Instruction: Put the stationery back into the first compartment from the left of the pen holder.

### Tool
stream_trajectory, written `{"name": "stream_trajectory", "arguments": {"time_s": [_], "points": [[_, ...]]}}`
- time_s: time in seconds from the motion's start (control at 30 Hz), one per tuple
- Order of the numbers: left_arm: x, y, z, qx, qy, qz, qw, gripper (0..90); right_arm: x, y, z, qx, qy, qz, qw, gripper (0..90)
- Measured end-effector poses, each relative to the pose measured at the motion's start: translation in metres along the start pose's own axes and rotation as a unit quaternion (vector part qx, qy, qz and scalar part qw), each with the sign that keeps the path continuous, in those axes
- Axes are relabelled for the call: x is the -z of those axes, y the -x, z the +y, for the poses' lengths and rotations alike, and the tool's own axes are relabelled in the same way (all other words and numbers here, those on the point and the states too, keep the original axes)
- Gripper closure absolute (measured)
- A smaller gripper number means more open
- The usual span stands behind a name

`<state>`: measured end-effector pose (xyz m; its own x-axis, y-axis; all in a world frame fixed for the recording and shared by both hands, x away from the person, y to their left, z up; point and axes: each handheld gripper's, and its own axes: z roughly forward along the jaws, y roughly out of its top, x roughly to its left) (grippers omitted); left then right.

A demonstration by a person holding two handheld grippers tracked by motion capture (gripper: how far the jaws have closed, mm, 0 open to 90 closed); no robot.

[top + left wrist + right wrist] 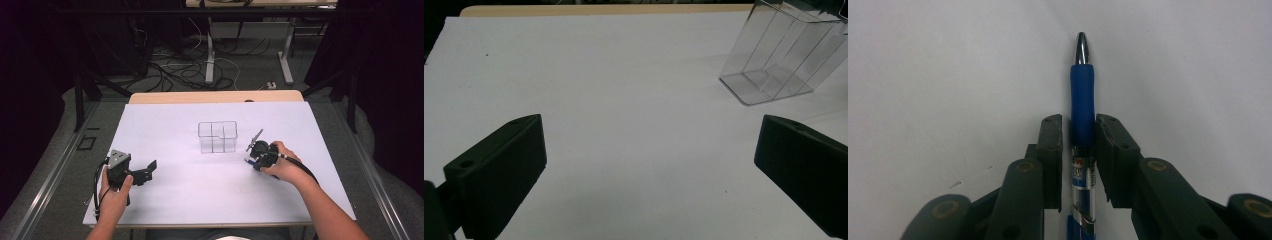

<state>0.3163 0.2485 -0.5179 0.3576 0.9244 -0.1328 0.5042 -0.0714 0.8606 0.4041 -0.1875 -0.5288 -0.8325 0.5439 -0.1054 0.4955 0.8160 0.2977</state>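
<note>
**Gripping a Blue Pen Near the Desk's Right Edge**

Closing on a blue pen (1082,107), the right tongs (1079,125) pinch its rubber grip, silver tip pointing past them; the barrel's red lettering is unreadable. Left tongs (649,165) gape wide, holding nothing, toward the desk's (165,200) front-left corner. A clear divided box (217,136) stands mid-desk, just beside the right tongs.

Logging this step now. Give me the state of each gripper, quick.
Left gripper: open, jaws wide apart, nothing between them.
Right gripper: jaws closed around the blue pen; pads at its barrel, firm grip cannot be told.
</note>
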Motion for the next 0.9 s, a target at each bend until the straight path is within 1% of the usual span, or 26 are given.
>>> {"name": "stream_trajectory", "arguments": {"time_s": [0.03,0.07,0.13,0.17,0.2,0.23,0.33,0.4,0.43,0.47,0.5,0.57,0.7,0.77,0.9], "points": [[-0.0001,0.0,0.0,0.0,0.0,0.001,1.0,0.4,0.0001,-0.0002,0.0001,0.001,0.0,-0.001,1.0,77.4],[-0.0001,0.0001,0.0,0.001,0.0,0.0,1.0,0.4,0.0005,-0.0007,0.0003,0.0,-0.002,-0.001,1.0,78.5],[0.0,0.0,0.0,0.0,0.0,0.0,1.0,0.4,0.0001,-0.0001,0.0001,0.004,-0.002,-0.002,1.0,78.8],[0.0,0.0001,0.0,0.001,0.001,0.0,1.0,0.4,0.001,-0.0017,0.0005,0.001,-0.006,-0.012,0.9999,79.0],[0.0,0.0001,-0.0001,0.002,0.0,0.0,1.0,0.4,0.0012,-0.002,0.0005,-0.001,-0.008,-0.013,0.9999,79.1],[-0.0001,0.0002,-0.0001,0.003,0.0,0.0,1.0,0.4,0.0014,-0.0016,0.0009,0.004,-0.01,-0.011,0.9999,79.2],[-0.0001,0.0,0.0001,0.0,0.001,0.0,1.0,0.4,0.0016,-0.0019,0.0007,0.0,-0.011,-0.011,0.9999,79.2],[-0.0001,-0.0001,0.0001,0.0,0.0,0.0,1.0,0.4,0.0013,-0.0012,0.0009,0.004,-0.009,-0.007,0.9999,79.3],[-0.0002,-0.0001,0.0,0.0,0.0,0.0,1.0,0.4,0.0016,-0.0015,0.001,0.005,-0.012,-0.011,0.9999,79.3],[-0.0002,-0.0001,0.0,0.0,0.0,0.0,1.0,0.4,0.002,-0.0017,0.0009,0.0,-0.013,-0.008,0.9999,79.3],[-0.0001,-0.0001,0.0001,0.0,0.0,0.0,1.0,0.4,0.0013,-0.002,0.001,0.0,-0.007,-0.001,1.0,79.4],[0.0,-0.0001,0.0001,0.0,0.001,0.0,1.0,0.4,0.0006,-0.0014,0.0007,0.004,-0.004,-0.002,1.0,79.4],[0.0,0.0,0.0001,-0.001,0.0,0.0,1.0,0.4,0.0008,-0.0021,0.0009,0.002,-0.004,-0.003,1.0,79.4],[-0.0001,-0.0001,0.0001,-0.001,0.0,0.0,1.0,0.4,0.0003,-0.0013,0.0009,0.008,-0.002,-0.002,1.0,79.4],[-0.0002,0.0,0.0001,-0.001,0.0,0.0,1.0,0.4,0.0005,-0.0015,0.0011,0.005,-0.001,-0.003,1.0,79.4]]}}
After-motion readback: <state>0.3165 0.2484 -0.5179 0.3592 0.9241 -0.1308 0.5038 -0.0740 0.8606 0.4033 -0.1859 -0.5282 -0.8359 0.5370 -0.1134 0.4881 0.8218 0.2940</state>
